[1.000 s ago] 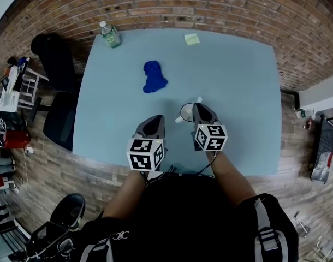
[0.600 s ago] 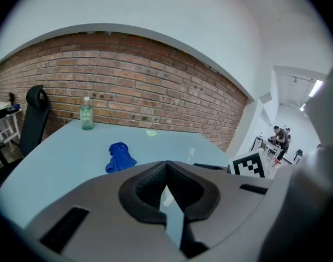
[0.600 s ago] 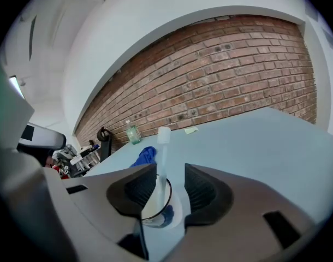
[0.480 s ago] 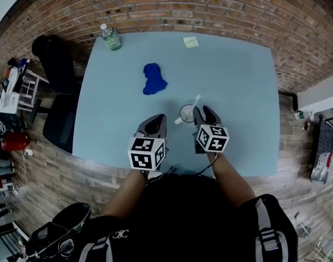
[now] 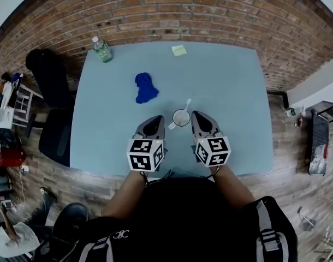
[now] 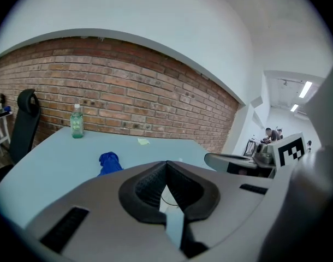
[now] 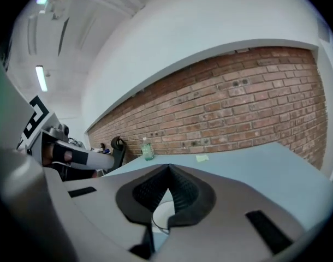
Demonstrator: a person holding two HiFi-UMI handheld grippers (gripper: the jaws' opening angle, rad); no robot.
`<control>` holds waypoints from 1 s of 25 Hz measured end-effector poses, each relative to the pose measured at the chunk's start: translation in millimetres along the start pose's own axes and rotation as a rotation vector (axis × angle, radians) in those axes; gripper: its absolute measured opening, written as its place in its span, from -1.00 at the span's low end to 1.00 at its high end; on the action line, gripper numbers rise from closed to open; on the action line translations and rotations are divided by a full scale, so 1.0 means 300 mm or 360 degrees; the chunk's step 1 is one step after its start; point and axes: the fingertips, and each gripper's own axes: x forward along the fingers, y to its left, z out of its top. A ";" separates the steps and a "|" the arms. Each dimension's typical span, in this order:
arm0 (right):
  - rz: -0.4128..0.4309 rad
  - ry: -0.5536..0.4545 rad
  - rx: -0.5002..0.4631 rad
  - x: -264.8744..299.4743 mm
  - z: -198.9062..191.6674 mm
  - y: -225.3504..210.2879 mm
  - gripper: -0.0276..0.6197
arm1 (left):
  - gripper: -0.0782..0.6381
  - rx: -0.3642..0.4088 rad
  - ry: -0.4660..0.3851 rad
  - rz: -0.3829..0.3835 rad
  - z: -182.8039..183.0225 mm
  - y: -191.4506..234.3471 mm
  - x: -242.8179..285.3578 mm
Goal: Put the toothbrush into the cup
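While the toothbrush (image 5: 187, 104) leans in the cup (image 5: 181, 118), the right tool (image 5: 195, 114) hovers beside.

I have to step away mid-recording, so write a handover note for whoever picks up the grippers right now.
Left gripper: shut, empty, just left of the cup.
Right gripper: shut, empty, just right of the cup.
Things: the cup sits toward the near side of the table, between the two grippers. The toothbrush stands in it, leaning over the far rim.
Done: the toothbrush is in the cup.
Left: nothing visible; probably just draw both grippers back.
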 end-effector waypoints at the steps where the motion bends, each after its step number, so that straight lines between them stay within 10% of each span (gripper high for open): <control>1: 0.0000 -0.0040 -0.0022 -0.016 0.037 0.010 -0.88 | -0.77 -0.0001 -0.0018 -0.0013 0.013 -0.008 -0.004; 12: 0.0040 -0.0547 -0.0097 -0.259 0.431 0.132 -0.88 | -0.77 0.0042 -0.0193 -0.0126 0.150 -0.098 -0.061; 25: -0.0073 -0.0376 -0.0131 -0.268 0.352 0.109 -0.89 | -0.77 0.0066 -0.0196 -0.0126 0.139 -0.125 -0.109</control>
